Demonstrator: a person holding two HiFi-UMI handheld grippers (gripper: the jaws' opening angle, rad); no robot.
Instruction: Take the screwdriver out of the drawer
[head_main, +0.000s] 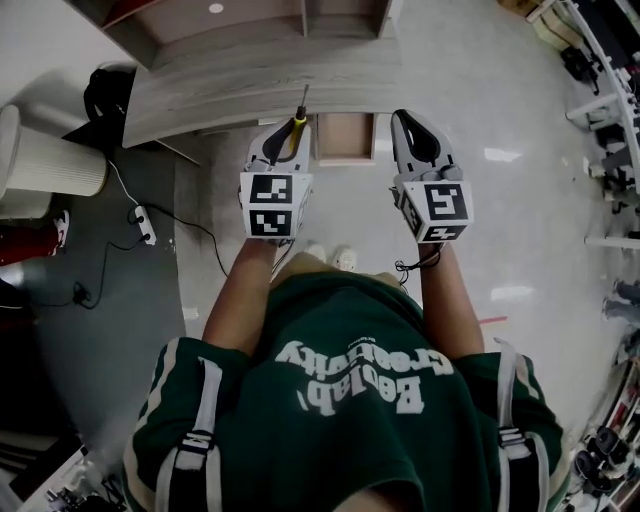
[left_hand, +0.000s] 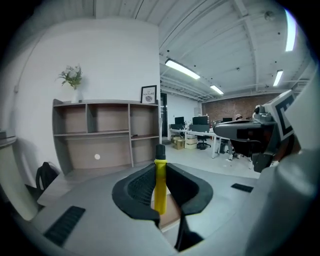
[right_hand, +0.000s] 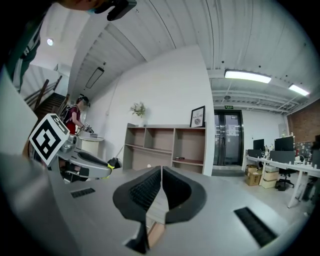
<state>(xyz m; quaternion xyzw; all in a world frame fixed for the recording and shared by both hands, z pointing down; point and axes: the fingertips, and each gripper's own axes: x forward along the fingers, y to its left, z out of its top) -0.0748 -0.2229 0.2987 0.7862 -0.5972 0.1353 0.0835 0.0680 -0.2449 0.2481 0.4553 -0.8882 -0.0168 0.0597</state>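
My left gripper (head_main: 289, 137) (left_hand: 160, 196) is shut on the screwdriver (head_main: 298, 118) (left_hand: 160, 184). The yellow handle stands between the ribbed pads and the black collar and metal shaft stick out past the fingertips. It is held up in the air, above and just left of the open wooden drawer (head_main: 345, 137), which juts from the low shelf unit (head_main: 250, 70). Level with it and to the right, my right gripper (head_main: 402, 122) (right_hand: 160, 186) is shut with nothing between its pads. Each gripper shows at the edge of the other's view.
A white cylinder (head_main: 50, 160) and a black bag (head_main: 105, 95) stand left of the shelf unit. A power strip with cable (head_main: 146, 225) lies on the grey floor. Office desks (left_hand: 200, 136) stand far back. A person (right_hand: 77, 117) stands beyond the shelves.
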